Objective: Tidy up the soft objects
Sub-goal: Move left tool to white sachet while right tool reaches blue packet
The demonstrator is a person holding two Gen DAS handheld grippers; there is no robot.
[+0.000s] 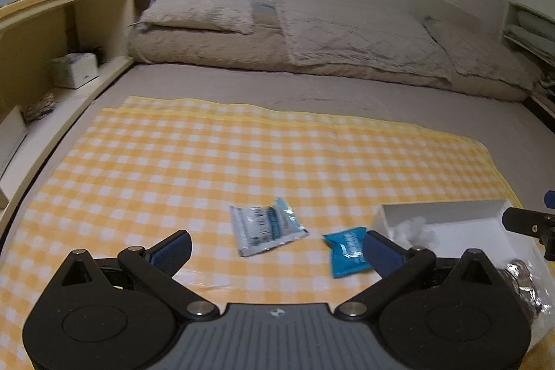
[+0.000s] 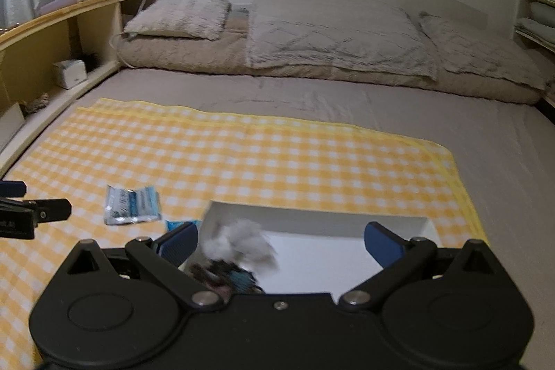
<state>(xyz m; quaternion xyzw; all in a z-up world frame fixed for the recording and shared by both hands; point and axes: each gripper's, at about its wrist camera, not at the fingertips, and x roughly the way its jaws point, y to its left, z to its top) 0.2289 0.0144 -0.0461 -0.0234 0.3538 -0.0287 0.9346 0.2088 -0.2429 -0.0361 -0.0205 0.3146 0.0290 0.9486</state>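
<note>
Below, both tools hover over the yellow checked cloth [image 1: 242, 144] on the bed. Left gripper [image 1: 277, 248]: jaws spread wide, empty, above a white-and-blue packet [image 1: 263, 226] and a blue packet [image 1: 343, 252]. Right gripper [image 2: 281, 240]: jaws wide, empty, over the white box [image 2: 312, 217] holding a white fluffy tuft [image 2: 239, 241] and, seemingly, a blurred dark item.

The left gripper [image 1: 275, 247] has black link arms with round silver pivot pins, blue ribbed pads [image 1: 173, 250] on the fingers, and a grey ribbed body plate carrying a small emblem. The right gripper [image 2: 281, 241] has the same build (its body plate is black, with one small screw).
</note>
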